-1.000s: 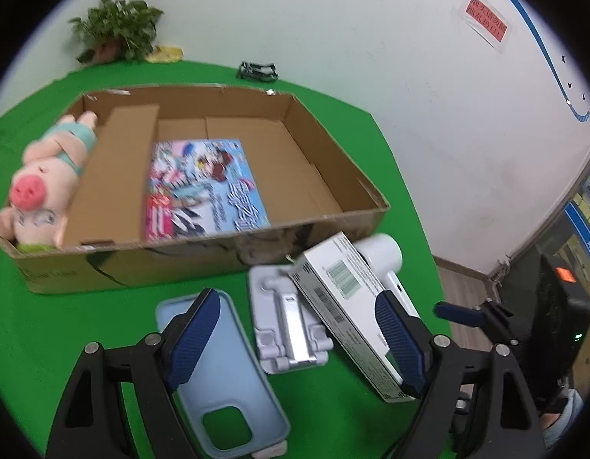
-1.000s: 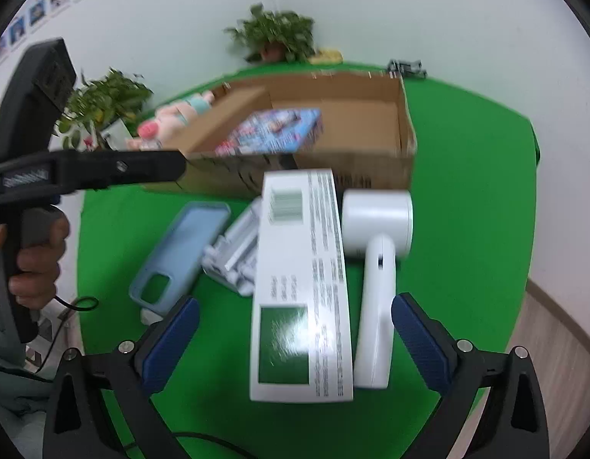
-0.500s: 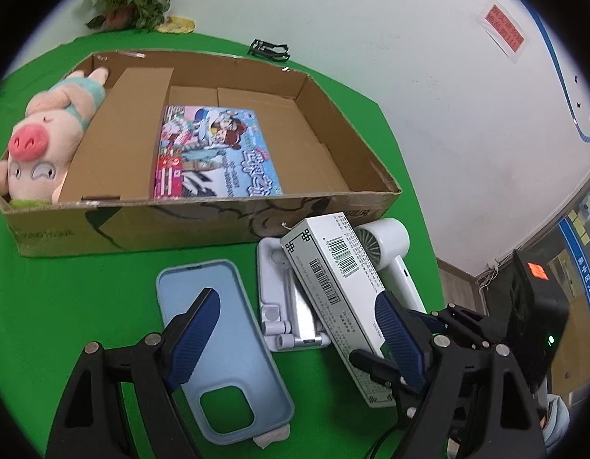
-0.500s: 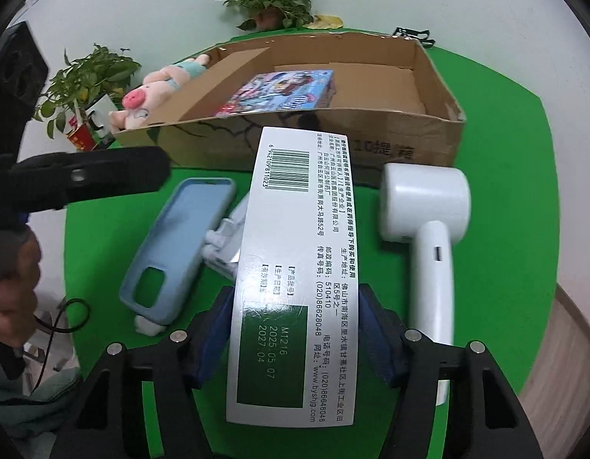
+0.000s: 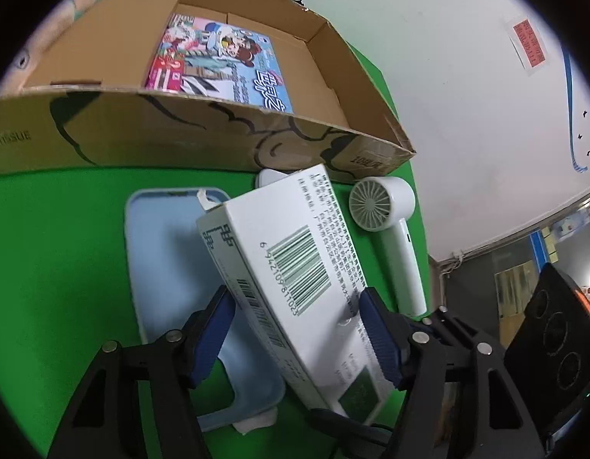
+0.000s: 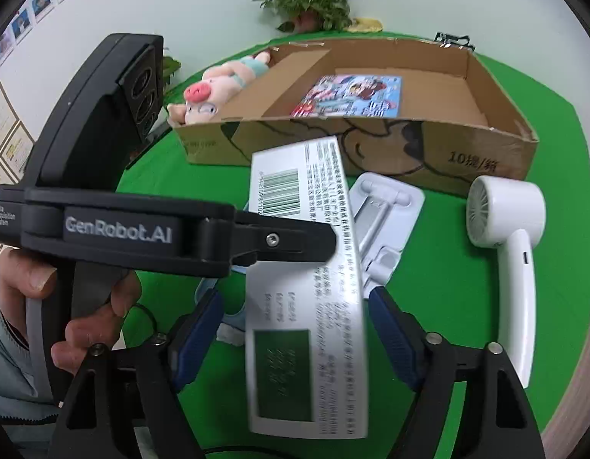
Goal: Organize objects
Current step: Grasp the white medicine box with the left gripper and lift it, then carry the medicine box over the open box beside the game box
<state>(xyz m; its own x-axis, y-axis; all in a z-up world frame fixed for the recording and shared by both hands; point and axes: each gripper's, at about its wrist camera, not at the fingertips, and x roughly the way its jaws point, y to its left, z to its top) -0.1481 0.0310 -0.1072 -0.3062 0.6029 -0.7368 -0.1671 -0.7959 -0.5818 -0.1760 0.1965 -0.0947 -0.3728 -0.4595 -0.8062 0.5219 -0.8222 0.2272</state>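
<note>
A long white carton with a barcode (image 5: 295, 267) is lifted off the green table, tilted. My left gripper (image 5: 298, 329) is shut on its middle. My right gripper (image 6: 295, 336) straddles the carton's green-labelled end (image 6: 306, 306); its pads stand just off the sides, so its hold is unclear. The left gripper's black body (image 6: 115, 225) crosses the right wrist view. A cardboard box (image 5: 203, 130) holding a colourful book (image 5: 218, 65) stands just beyond; it also shows in the right wrist view (image 6: 371, 145).
A pale blue phone case (image 5: 168, 267), a white phone stand (image 6: 382, 225) and a white hand fan (image 6: 505, 237) lie on the green table (image 6: 555, 153) before the box. A pink plush pig (image 6: 214, 91) leans at the box's left end. Potted plants stand by the wall.
The right gripper closed in around the carton's near end and raised it. The left gripper moved right, over the phone case, and shut on the carton's middle.
</note>
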